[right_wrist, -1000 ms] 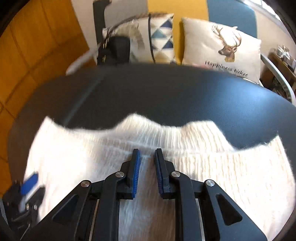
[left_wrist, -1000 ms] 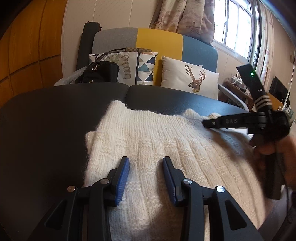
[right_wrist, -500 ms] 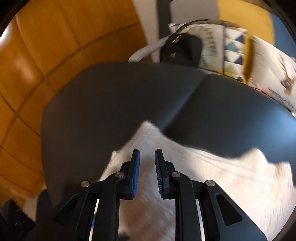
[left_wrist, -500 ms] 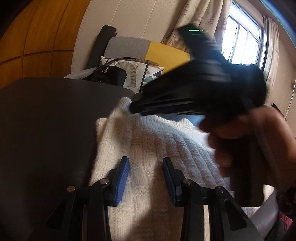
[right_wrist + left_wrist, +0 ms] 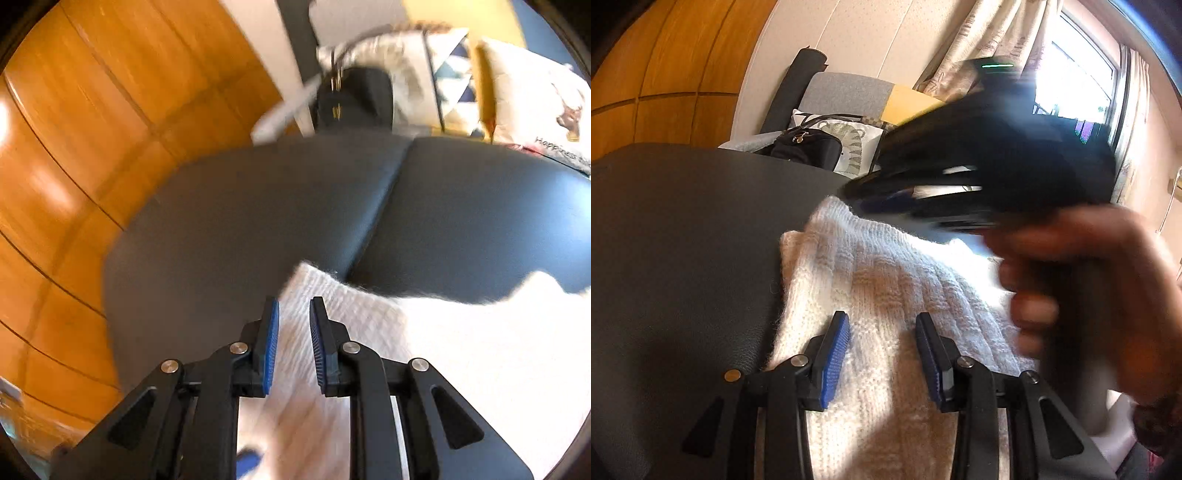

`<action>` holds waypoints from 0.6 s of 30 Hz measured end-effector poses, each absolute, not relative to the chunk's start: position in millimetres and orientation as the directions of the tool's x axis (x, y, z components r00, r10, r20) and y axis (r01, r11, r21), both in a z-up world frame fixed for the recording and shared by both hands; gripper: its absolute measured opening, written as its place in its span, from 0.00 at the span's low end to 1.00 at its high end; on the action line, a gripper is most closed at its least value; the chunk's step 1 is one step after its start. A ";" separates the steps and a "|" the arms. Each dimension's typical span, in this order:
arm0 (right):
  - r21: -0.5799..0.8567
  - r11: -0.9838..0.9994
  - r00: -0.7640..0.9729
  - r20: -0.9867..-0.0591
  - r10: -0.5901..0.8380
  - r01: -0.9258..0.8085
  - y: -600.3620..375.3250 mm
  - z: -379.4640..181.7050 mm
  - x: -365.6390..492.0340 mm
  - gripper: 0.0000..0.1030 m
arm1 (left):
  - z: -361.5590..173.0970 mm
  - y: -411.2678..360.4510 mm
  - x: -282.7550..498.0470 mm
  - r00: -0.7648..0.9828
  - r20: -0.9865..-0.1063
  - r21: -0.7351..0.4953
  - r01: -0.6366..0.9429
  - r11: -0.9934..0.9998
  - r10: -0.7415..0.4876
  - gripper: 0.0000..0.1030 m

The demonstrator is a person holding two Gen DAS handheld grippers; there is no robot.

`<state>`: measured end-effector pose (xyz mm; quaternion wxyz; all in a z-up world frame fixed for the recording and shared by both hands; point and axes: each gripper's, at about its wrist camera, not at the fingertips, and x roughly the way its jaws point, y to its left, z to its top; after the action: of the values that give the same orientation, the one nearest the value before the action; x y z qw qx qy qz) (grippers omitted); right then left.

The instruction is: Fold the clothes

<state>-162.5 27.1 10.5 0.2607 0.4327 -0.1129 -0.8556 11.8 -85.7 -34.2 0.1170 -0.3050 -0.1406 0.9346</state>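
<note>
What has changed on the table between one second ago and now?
The right gripper swung leftward over the white sweater, toward its corner, crossing the left gripper's view. Neither took hold of anything. The sweater lies as before on the dark table; the left gripper stays open above it.

Open left claw (image 5: 882, 345) over white knit sweater (image 5: 886, 288) on dark table (image 5: 683, 240), blurred right claw (image 5: 871, 197) above.

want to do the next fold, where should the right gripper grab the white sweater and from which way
Probably the far-left corner of the white knit sweater, where it ends in a point on the dark table. Come in low from the bare table side, so one finger of the open right gripper can slide under the flat edge. The sweater's middle lies flat and offers no lip.
</note>
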 end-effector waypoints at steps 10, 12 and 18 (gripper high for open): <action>0.294 -0.920 -0.480 -0.788 -0.386 0.258 120.3 -15.4 -60.6 0.12 | -30.3 -80.4 10.6 -0.786 -0.553 -0.295 -0.125 -0.947 0.276 0.37; 0.316 -0.915 -0.517 -0.756 -0.402 0.249 129.0 -7.9 -37.3 0.13 | -24.4 -76.3 11.8 -0.777 -0.578 -0.236 -0.133 -0.963 0.249 0.37; 0.246 -0.928 -0.555 -0.747 -0.366 0.281 134.3 -1.7 22.7 0.15 | -14.9 -57.7 39.6 -0.781 -0.589 -0.092 -0.191 -0.977 0.208 0.37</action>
<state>22.7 134.3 -1.7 0.1836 0.4344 -0.0493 -0.8804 39.6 -57.7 -14.9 0.1058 -0.3137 -0.0134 0.9435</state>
